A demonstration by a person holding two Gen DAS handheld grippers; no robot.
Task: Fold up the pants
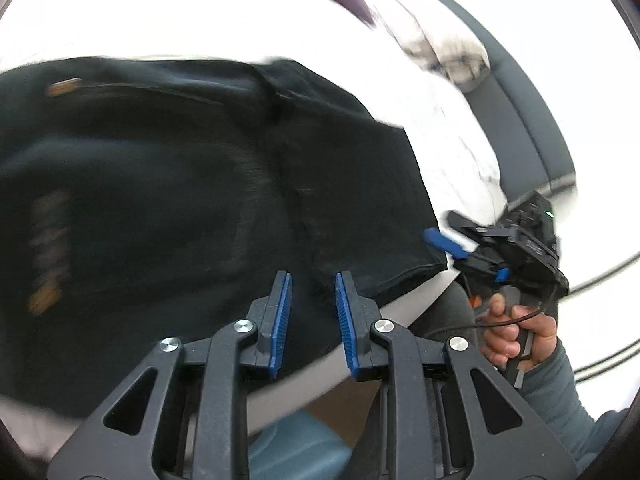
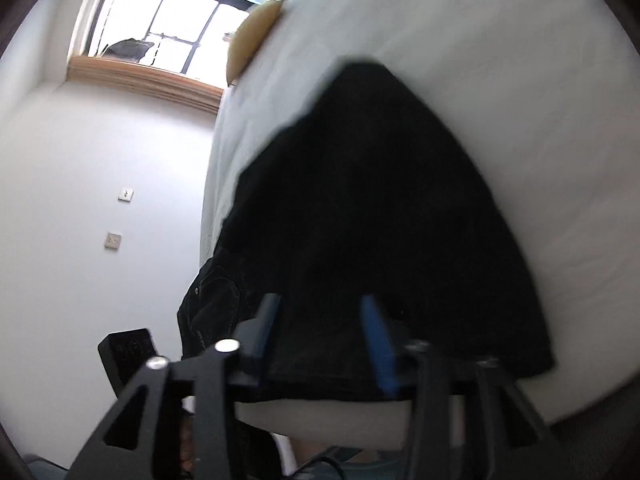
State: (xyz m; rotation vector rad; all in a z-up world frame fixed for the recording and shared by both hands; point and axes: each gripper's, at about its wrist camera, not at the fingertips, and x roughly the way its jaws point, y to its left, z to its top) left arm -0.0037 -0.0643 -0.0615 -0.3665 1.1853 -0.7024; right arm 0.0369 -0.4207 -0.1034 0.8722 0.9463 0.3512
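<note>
White bedding covers the bed (image 1: 200, 20) under your work, and the black pants (image 1: 180, 184) lie spread flat on it, reaching to the near edge. In the left wrist view a small tan label shows near the waistband at the far left, and a rumpled pale cloth (image 1: 436, 36) sits at the far right of the bed beside a dark frame.

Your left gripper (image 1: 312, 320) hovers over the near edge of the pants with its fingers (image 1: 280, 320) narrow; a gap shows between the blue pads and no cloth is pinched in it.

Your right gripper (image 2: 324, 340) sits at the pants' near hem. Its fingers (image 2: 376, 340) stand moderately apart and look blurred; the cloth lies beyond them, not clamped. From the left view you see your right hand (image 1: 516, 336), in a grey-blue sleeve, wrapped round that gripper's handle at the pants' corner.

In the right view, a white wall with two switch plates (image 2: 120, 216) and a window (image 2: 180, 20) stand beside the bed.
</note>
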